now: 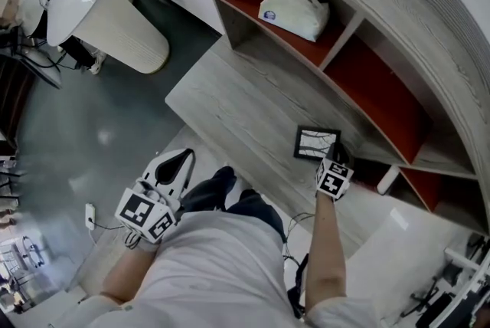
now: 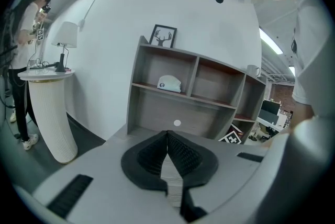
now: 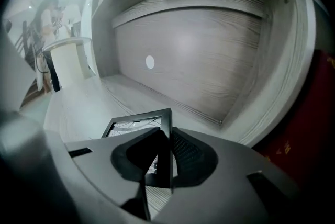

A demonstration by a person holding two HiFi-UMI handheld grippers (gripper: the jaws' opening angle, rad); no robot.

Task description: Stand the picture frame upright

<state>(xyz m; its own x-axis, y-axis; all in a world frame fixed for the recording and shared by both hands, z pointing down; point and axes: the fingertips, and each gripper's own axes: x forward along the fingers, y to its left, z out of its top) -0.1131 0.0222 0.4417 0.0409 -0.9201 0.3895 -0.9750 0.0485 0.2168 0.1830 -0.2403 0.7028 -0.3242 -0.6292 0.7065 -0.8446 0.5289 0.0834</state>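
Observation:
A small black picture frame lies flat on the grey wooden base ledge of the shelf unit. My right gripper reaches it from the near side. In the right gripper view the frame has its right edge between the dark pads, and the right gripper is shut on that edge. My left gripper hangs low by my left leg, away from the ledge. In its own view the left gripper has its pads together with nothing between them.
The shelf unit has red-backed compartments; one holds a white bag. A second framed picture stands on top of the unit and a mug sits at its right end. A white pedestal table stands at left, with a person beside it.

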